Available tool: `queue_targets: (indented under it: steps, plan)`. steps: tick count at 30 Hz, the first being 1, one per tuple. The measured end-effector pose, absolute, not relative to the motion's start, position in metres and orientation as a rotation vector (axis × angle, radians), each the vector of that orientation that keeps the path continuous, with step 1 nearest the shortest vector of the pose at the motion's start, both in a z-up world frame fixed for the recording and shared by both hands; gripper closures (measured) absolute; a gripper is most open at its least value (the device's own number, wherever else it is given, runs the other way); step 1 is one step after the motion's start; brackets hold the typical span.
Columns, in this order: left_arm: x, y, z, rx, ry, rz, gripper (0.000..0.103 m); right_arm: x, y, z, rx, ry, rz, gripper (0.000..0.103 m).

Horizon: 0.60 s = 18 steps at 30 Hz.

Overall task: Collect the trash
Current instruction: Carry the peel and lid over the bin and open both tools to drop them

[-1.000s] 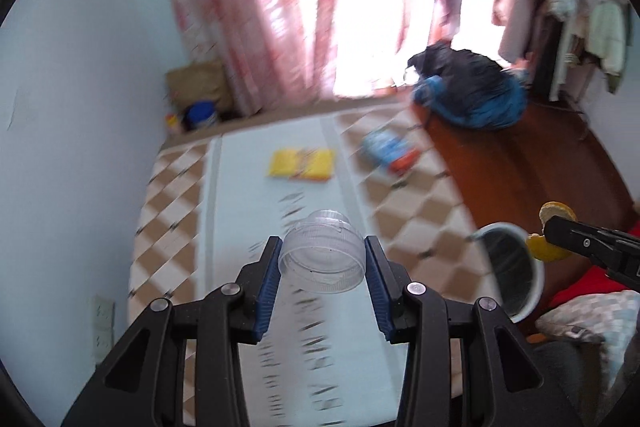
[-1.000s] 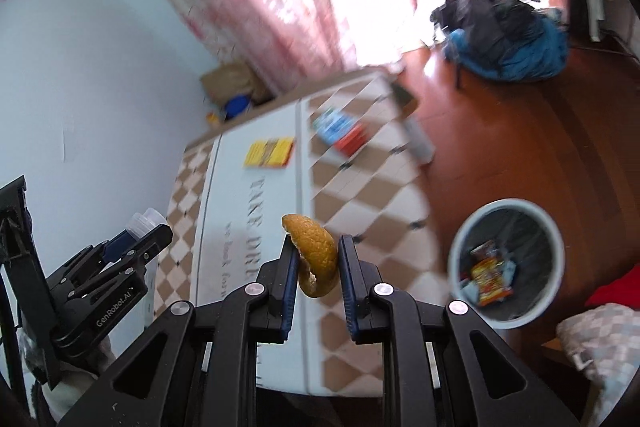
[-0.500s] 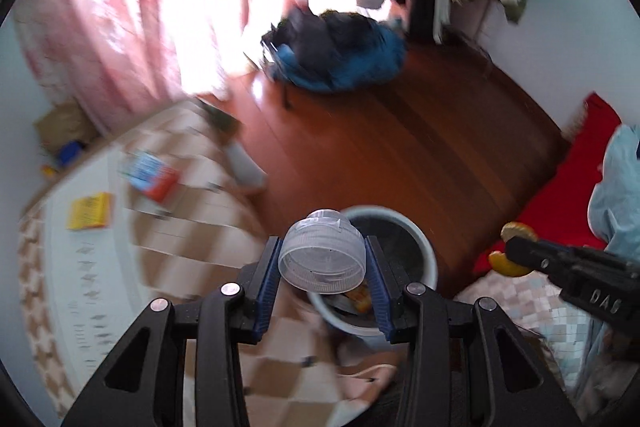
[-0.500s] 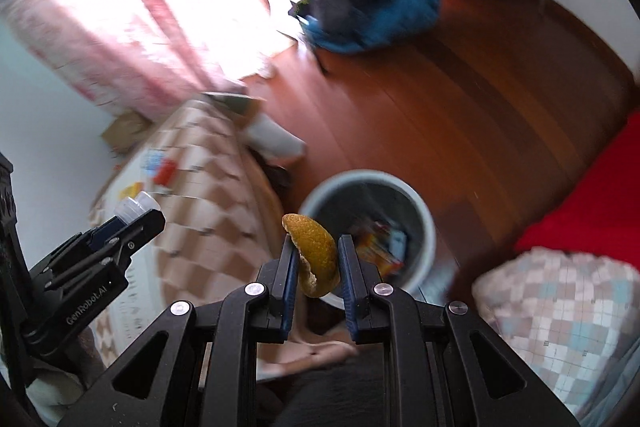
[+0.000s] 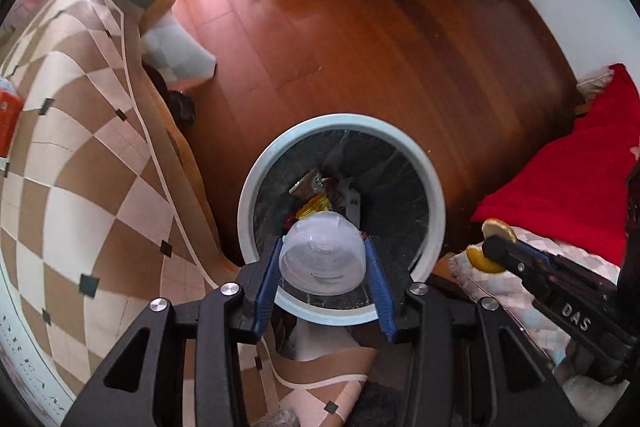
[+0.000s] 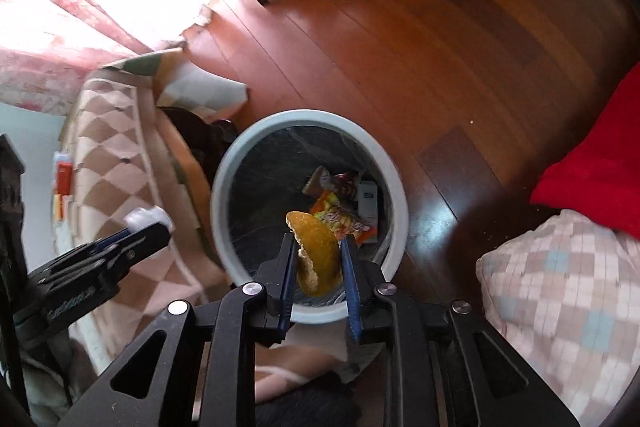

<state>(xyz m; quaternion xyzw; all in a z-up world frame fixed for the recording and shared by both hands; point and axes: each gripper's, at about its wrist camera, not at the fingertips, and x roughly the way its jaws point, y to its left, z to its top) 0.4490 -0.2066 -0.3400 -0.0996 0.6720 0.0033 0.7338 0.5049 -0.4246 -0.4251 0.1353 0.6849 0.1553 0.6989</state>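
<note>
Left gripper (image 5: 322, 259) clamped on a clear plastic cup (image 5: 322, 258), right gripper (image 6: 318, 259) clamped on an orange peel (image 6: 317, 254), both above the lined waste bin (image 5: 434, 187) holding wrappers (image 6: 340, 217).

Left gripper (image 5: 323, 267) pointed steeply downward, blue-padded fingers (image 5: 266, 281) spread wide yet pressed on both sides of a clear cup, right gripper (image 6: 318, 267) angled down just beside it, narrow jaws pinching a peel.
</note>
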Motion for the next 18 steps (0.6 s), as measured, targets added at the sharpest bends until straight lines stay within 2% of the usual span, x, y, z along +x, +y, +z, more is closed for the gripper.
queue_targets:
  steps: [2, 3, 6, 8, 9, 11, 18]
  plan:
    - [0.450, -0.204, -0.345, -0.228, 1.484, 0.028, 0.039, 0.511, -0.421, -0.437, 0.285, 1.552, 0.343, 0.069]
    - [0.451, -0.202, -0.348, -0.233, 1.485, 0.042, 0.036, 0.514, -0.420, -0.440, 0.277, 1.558, 0.333, 0.055]
    - [0.449, -0.199, -0.354, -0.215, 1.485, 0.071, 0.032, 0.518, -0.419, -0.449, 0.266, 1.567, 0.313, 0.029]
    - [0.449, -0.196, -0.357, -0.210, 1.490, 0.083, 0.010, 0.517, -0.418, -0.451, 0.241, 1.569, 0.303, 0.022]
    - [0.448, -0.195, -0.357, -0.200, 1.487, 0.099, 0.007, 0.516, -0.416, -0.451, 0.224, 1.572, 0.296, 0.010]
    - [0.444, -0.194, -0.356, -0.185, 1.482, 0.111, 0.006, 0.514, -0.415, -0.451, 0.188, 1.576, 0.283, 0.000]
    - [0.430, -0.192, -0.347, -0.153, 1.448, 0.147, 0.006, 0.500, -0.411, -0.438, 0.069, 1.564, 0.228, 0.000]
